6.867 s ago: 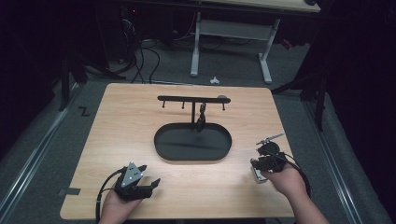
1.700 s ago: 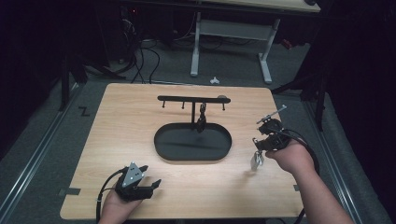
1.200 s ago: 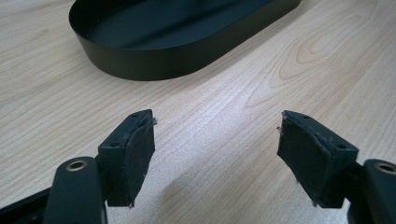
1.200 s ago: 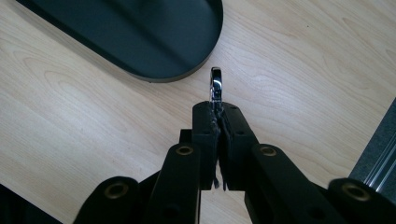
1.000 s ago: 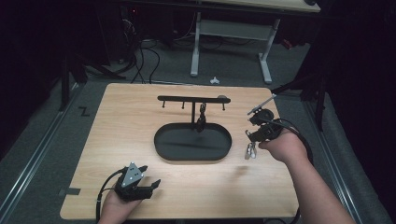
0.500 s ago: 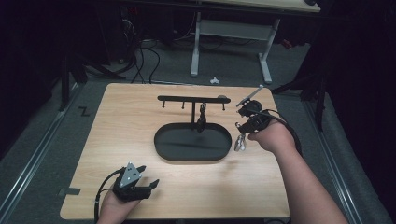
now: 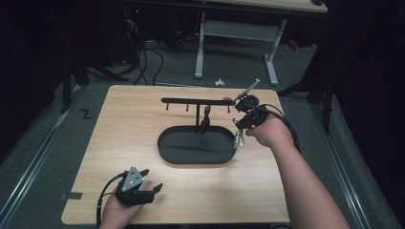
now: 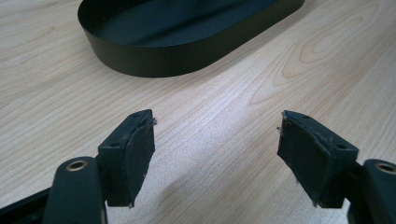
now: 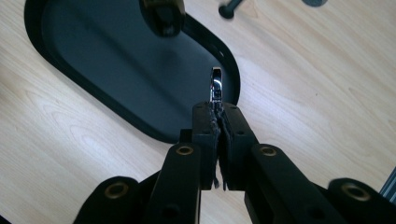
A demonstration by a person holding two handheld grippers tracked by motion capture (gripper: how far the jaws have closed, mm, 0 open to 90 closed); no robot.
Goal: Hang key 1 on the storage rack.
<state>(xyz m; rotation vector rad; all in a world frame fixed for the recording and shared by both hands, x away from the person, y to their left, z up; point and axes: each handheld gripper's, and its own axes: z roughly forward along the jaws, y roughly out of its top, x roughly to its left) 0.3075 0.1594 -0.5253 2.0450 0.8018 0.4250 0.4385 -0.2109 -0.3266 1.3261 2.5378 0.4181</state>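
Note:
A black oval tray (image 7: 181,149) sits mid-table with a T-shaped black rack (image 7: 196,101) rising from its far edge. A dark item (image 7: 206,120) hangs from the rack beside the post. My right gripper (image 7: 238,130) hovers at the tray's right end, below the rack's right tip, pointing down. It is shut on a small silver metal ring (image 7: 239,140), whose shiny edge (image 9: 215,84) sticks out past the closed pads (image 9: 205,122) above the tray rim (image 9: 229,70). My left gripper (image 7: 152,180) rests open near the front left edge, nothing between its pads (image 8: 140,140), facing the tray wall (image 8: 187,56).
The wooden table (image 7: 119,138) is bare to the left of the tray and along the front. Beyond the far edge, a desk frame (image 7: 239,33) and cables (image 7: 143,57) stand on the floor. A small white object (image 7: 219,82) lies on the floor behind the table.
My right gripper has carried the silver ring from the front right of the table, away and leftward, to the tray's right end under the rack. The left gripper has stayed put.

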